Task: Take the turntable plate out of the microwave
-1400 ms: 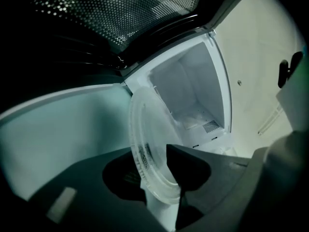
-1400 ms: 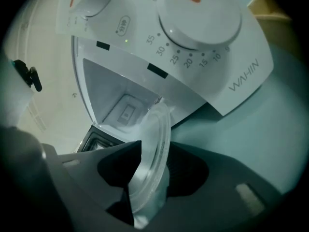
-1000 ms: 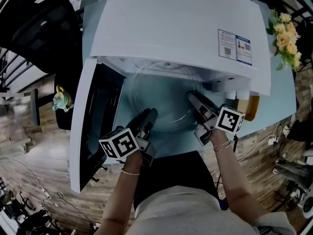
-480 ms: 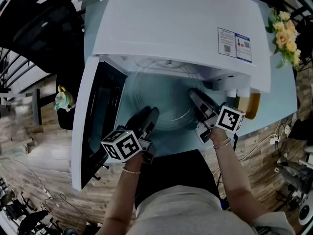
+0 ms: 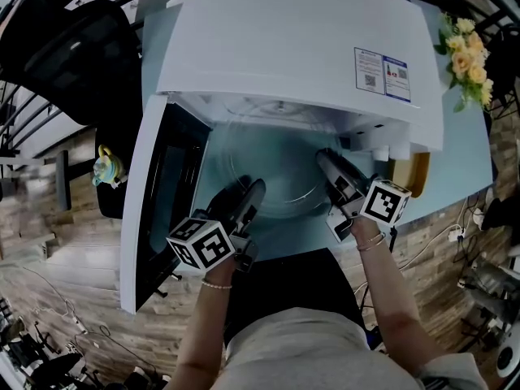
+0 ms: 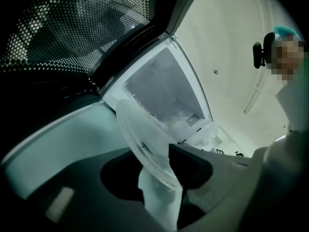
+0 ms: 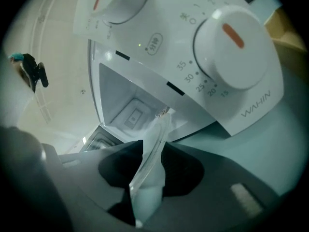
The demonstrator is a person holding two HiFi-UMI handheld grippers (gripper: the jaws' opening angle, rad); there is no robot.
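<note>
The clear glass turntable plate [image 5: 272, 165] hangs half out of the white microwave [image 5: 301, 47], in its open mouth. My left gripper [image 5: 252, 189] is shut on the plate's left rim, which crosses between the jaws as a tilted disc [image 6: 145, 139] in the left gripper view [image 6: 161, 163]. On the right rim my right gripper [image 5: 325, 159] grips the plate. Its jaws have just been opening a little. The thin glass edge [image 7: 152, 149] still sits between them, touching both, in the right gripper view [image 7: 149, 170].
The microwave door [image 5: 158, 210] stands open at the left, beside my left gripper. White control dials [image 7: 231, 47] are just right of the cavity. On the pale blue table [image 5: 455, 177] are a yellowish object [image 5: 418, 173] and flowers [image 5: 471, 63]. A small teapot [image 5: 104, 165] sits far left.
My left gripper has risen slightly and rolled, its marker cube turning, with the plate's left rim in it. The right gripper has barely moved.
</note>
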